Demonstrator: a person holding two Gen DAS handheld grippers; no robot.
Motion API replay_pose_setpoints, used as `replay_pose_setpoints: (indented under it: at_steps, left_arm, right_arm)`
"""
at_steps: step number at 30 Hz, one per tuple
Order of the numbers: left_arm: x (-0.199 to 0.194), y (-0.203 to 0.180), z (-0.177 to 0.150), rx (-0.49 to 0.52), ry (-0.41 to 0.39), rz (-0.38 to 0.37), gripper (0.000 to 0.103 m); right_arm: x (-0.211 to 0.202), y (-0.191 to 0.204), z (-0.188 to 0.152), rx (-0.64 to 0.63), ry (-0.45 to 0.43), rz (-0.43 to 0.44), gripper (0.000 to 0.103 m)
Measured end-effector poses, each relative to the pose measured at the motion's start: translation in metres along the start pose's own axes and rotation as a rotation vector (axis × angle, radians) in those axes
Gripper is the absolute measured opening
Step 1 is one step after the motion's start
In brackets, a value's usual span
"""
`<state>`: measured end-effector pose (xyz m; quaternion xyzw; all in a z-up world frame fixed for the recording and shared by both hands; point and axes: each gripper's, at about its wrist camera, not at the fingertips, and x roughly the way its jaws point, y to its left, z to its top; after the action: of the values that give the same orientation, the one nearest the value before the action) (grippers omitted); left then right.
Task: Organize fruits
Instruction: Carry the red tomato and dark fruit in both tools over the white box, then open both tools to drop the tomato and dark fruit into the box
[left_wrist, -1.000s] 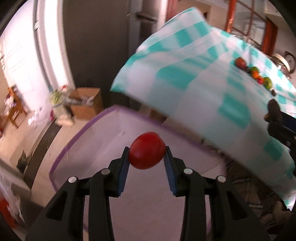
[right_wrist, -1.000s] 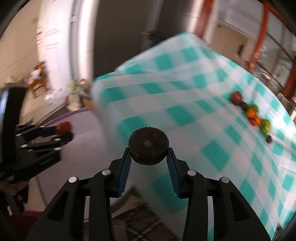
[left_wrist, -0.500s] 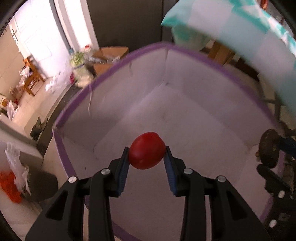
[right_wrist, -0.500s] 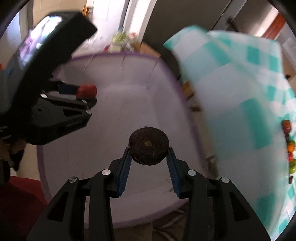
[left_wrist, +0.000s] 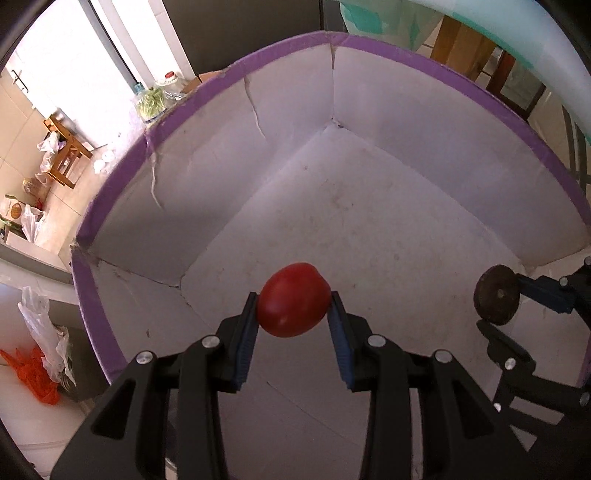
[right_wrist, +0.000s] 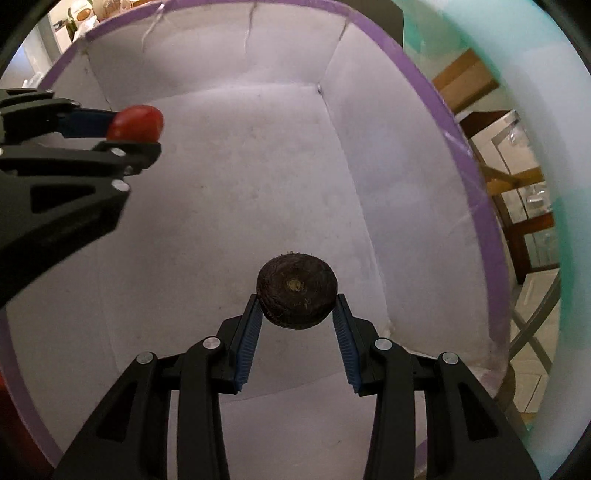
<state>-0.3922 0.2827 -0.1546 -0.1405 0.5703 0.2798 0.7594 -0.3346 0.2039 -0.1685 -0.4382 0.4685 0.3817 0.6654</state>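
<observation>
My left gripper (left_wrist: 293, 301) is shut on a red tomato (left_wrist: 293, 299) and holds it above the floor of a white cardboard box with a purple rim (left_wrist: 424, 62). My right gripper (right_wrist: 297, 304) is shut on a dark brown round fruit (right_wrist: 297, 293) and holds it over the same box (right_wrist: 424, 96). In the left wrist view the brown fruit (left_wrist: 496, 293) hangs at the right. In the right wrist view the tomato (right_wrist: 136, 122) is at the upper left. The box floor holds no fruit.
The teal-checked tablecloth (right_wrist: 532, 92) hangs at the right of the box, with wooden furniture legs (right_wrist: 509, 177) beneath it. Plastic bags (left_wrist: 40, 332), a wooden stool (left_wrist: 66, 151) and bottles (left_wrist: 155, 96) stand on the floor to the left.
Both grippers swung away from the table and came down over the box, each keeping its fruit. The box floor looks closer now than half a second ago.
</observation>
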Motion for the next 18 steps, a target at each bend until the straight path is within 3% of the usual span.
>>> replay_pose_setpoints:
  at_steps: [5,10,15,18]
  left_arm:
    - [0.004,0.001,0.001,0.001,0.012,0.005,0.039]
    - [0.002,-0.003,0.002,0.021,0.005,0.012,0.056]
    - [-0.002,-0.007,0.0,0.046,0.004,0.038,0.065]
    - [-0.018,-0.005,0.001,0.027,-0.042,0.041,0.08]
  right_arm:
    - [-0.001,0.004,0.0,-0.011,-0.01,-0.009,0.041]
    - [-0.007,-0.007,0.002,-0.005,-0.025,0.008,0.06]
    - [-0.016,-0.011,-0.001,0.001,-0.044,0.024,0.061]
    - [-0.035,-0.022,-0.007,0.027,-0.092,0.093,0.065]
